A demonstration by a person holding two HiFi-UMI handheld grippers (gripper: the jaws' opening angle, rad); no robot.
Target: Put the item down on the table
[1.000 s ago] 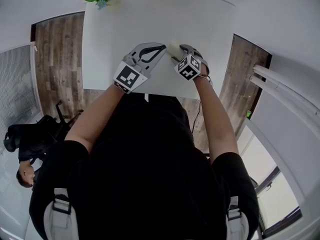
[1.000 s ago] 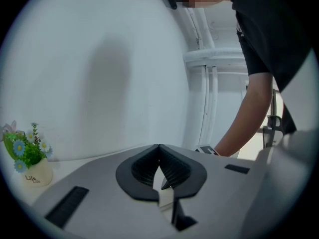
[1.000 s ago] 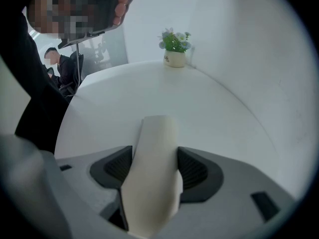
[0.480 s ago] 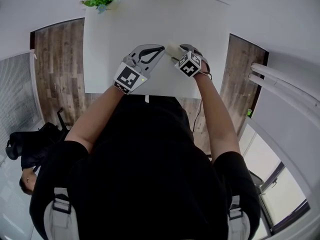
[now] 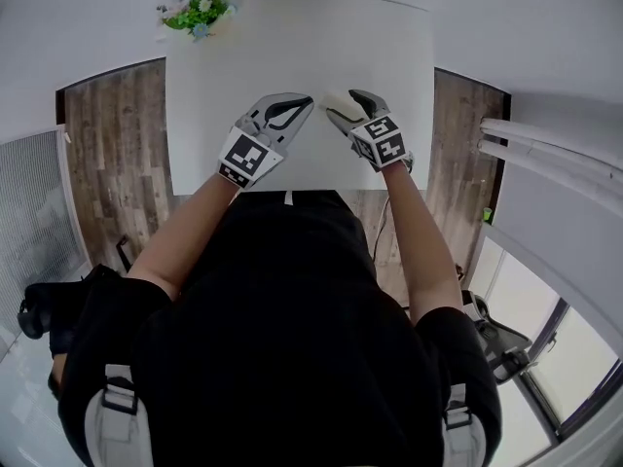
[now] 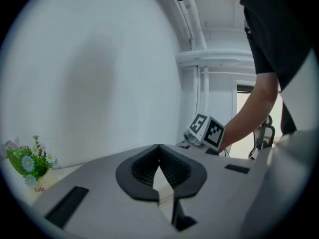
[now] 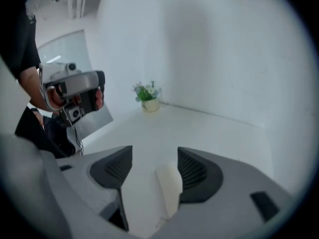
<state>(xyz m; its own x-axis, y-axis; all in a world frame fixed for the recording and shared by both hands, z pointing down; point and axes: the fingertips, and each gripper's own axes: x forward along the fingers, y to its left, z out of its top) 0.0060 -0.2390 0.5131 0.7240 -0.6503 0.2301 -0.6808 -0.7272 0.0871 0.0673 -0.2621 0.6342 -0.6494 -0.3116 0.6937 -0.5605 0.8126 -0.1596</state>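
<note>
White worktop [image 5: 292, 47] fills the middle, with a potted plant [image 5: 198, 10] at its far left corner. Over the worktop's near edge, the left claw [image 6: 159, 147] is pressed together with nothing in it. The right claw [image 7: 152, 166] stands spread, and the pale item [image 7: 169, 189] leans against one pad, seemingly resting on the worktop.

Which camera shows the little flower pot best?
The left gripper view: the flower pot looks biggest there, with blue flowers and lettering. The right gripper view shows the flower pot whole but small; the head view, tiny from above.
</note>
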